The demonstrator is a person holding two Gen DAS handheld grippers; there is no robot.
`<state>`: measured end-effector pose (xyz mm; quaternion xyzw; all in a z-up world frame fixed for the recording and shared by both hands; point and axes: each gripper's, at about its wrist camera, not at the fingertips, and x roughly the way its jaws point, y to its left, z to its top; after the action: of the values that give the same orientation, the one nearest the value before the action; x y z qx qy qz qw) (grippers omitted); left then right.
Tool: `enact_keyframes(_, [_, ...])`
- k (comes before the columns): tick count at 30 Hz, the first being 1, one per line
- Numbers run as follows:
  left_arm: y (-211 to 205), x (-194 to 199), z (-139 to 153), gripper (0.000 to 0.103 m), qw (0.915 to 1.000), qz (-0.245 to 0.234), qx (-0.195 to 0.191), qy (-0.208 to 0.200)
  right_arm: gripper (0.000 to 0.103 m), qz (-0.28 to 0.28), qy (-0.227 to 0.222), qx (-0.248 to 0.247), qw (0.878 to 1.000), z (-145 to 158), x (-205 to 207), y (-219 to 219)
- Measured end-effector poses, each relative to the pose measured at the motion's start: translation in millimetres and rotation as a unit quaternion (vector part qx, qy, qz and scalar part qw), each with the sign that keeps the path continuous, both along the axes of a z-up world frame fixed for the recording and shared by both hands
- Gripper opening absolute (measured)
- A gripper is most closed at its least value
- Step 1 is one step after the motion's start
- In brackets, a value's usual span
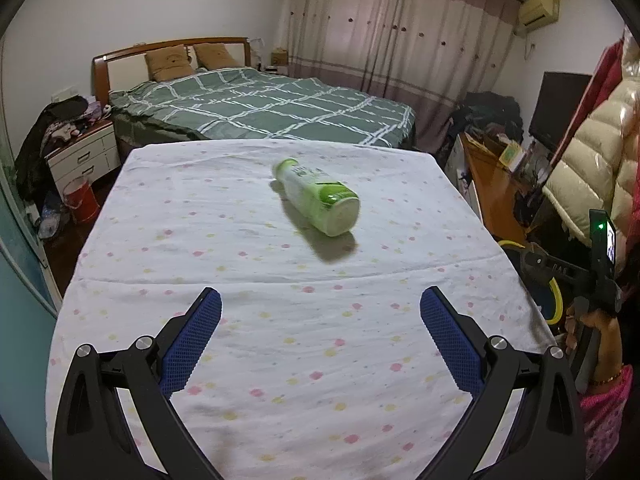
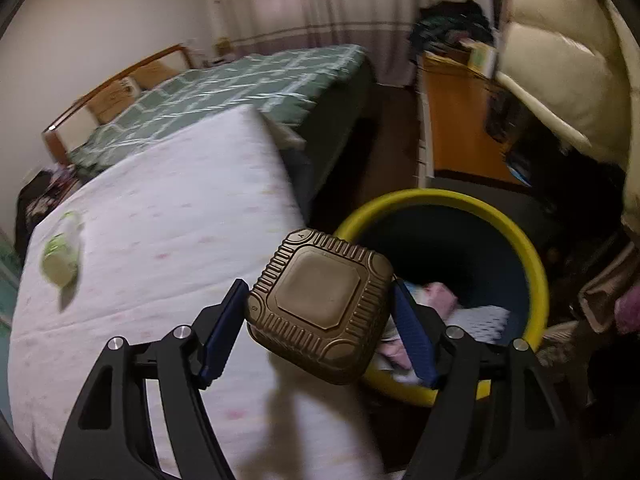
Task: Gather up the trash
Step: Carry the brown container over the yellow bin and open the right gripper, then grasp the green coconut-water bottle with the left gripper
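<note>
Left wrist view: the left claw (image 1: 320, 312) hangs spread wide and empty at the bottom, while a green bottle (image 1: 320, 200) lies on its side mid-frame on the counter (image 1: 160, 240), uncollected.

Right wrist view: the right claw (image 2: 320, 320) clamps a brown box (image 2: 320, 308) beside the bin (image 2: 520, 232), lower right, trash already inside; drop pending.

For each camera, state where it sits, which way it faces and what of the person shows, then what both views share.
Left wrist: on the open left tongs, facing along the table toward the green bottle and bed; the person's right hand shows.
Right wrist: on the right tongs, shut on a brown container, tilted toward the yellow-rimmed bin.
Shared: table, bottle, bed.
</note>
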<state>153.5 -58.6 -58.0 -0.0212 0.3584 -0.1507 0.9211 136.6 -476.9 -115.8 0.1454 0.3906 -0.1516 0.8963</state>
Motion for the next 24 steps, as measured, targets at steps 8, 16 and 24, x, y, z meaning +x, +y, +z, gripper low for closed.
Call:
enact_keyframes(8, [-31.3, 15.4, -5.8, 0.098, 0.9997, -0.017, 0.013, 0.011, 0.069, -0.045, 0.016, 0.015, 0.999, -26.0, -4.9, -56.1])
enact_keyframes(16, [-50.8, 30.7, -6.9, 0.098, 0.9994, -0.027, 0.012, 0.016, 0.074, -0.064, 0.024, 0.027, 0.997, -37.5, -1.4, -82.0])
enact_keyframes(24, [-62.4, 53.5, -6.1, 0.098, 0.9992, -0.029, 0.002, 0.027, 0.079, -0.067, 0.014, 0.029, 0.997, -34.6, -4.5, -85.5])
